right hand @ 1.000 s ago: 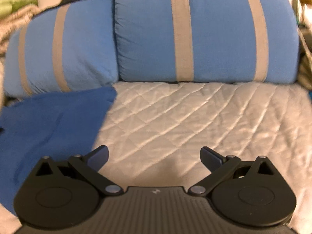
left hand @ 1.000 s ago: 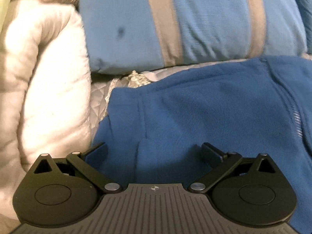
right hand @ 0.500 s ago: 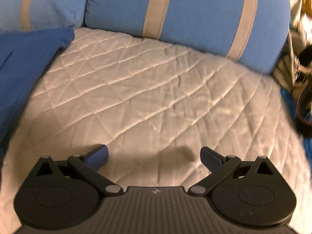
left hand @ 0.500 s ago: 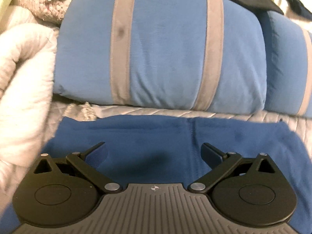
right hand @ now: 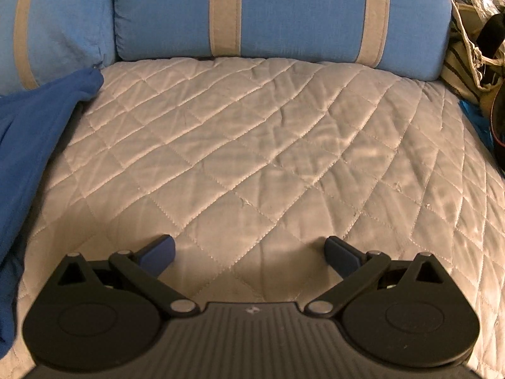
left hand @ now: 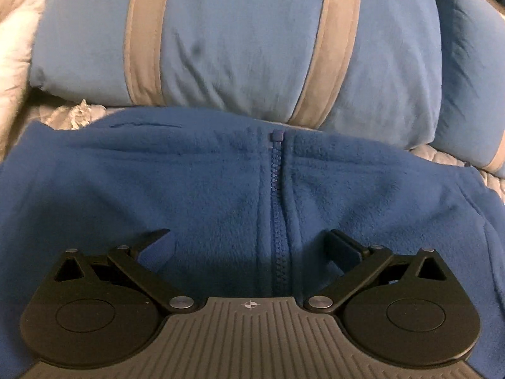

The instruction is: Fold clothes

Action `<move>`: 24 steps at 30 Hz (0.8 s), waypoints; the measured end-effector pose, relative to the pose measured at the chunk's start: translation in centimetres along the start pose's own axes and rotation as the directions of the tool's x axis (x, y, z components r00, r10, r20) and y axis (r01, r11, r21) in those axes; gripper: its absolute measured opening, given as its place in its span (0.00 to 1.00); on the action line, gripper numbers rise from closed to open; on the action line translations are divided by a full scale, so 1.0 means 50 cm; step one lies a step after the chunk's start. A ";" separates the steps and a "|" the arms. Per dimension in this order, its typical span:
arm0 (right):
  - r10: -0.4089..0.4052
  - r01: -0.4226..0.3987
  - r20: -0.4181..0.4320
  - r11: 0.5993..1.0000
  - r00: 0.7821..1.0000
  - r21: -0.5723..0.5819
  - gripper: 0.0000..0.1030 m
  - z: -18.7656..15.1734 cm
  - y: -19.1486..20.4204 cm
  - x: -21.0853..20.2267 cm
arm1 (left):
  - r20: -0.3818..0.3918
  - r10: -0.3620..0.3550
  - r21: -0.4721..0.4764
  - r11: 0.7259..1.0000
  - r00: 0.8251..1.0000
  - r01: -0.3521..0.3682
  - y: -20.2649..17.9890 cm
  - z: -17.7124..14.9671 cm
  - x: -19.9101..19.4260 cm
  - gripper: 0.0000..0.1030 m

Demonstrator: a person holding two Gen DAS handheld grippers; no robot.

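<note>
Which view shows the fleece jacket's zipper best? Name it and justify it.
The left wrist view. The zipper runs closed down the middle of the blue fleece jacket, centred ahead of the open left claw. The right wrist view shows only the jacket's edge, no zipper.

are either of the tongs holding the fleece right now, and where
Nothing is held. Left tongs are open over the fleece zipper; right tongs open over the quilt.

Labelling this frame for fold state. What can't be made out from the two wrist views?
- Blue fleece jacket: left wrist view, near hem hidden behind the open left gripper; sides cut off by frame edges.
- Same jacket, right wrist view: only one edge shows, the rest cut off left.
- Sleeves: not identifiable in either view.
- Clutter right of the pillow: cut off, unidentifiable.
- Right gripper: open over bare quilt.
</note>
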State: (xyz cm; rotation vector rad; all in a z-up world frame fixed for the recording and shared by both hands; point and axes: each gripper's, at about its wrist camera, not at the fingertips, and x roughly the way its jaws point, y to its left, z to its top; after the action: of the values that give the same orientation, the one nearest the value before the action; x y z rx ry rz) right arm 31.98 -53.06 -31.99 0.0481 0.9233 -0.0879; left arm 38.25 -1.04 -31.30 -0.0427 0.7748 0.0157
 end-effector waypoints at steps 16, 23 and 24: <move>-0.009 0.009 0.020 1.000 1.000 0.003 1.00 -0.001 0.004 0.002 | -0.027 0.125 0.075 0.990 0.992 -0.123 -0.070 0.018 -0.058 1.00; -0.013 0.013 0.025 1.000 1.000 0.005 1.00 0.000 0.005 0.003 | 0.059 -0.026 0.034 0.999 0.998 0.024 -0.187 0.049 -0.132 1.00; -0.013 0.013 0.026 1.000 1.000 0.004 1.00 0.000 0.006 0.002 | 0.056 -0.042 0.050 0.998 0.998 0.039 -0.209 0.047 -0.129 1.00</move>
State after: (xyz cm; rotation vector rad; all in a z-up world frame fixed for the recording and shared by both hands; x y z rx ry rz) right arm 32.07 -52.78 -32.08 0.0450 0.8976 -0.1021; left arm 35.60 -11.35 -24.75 -0.0119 0.7166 -0.0405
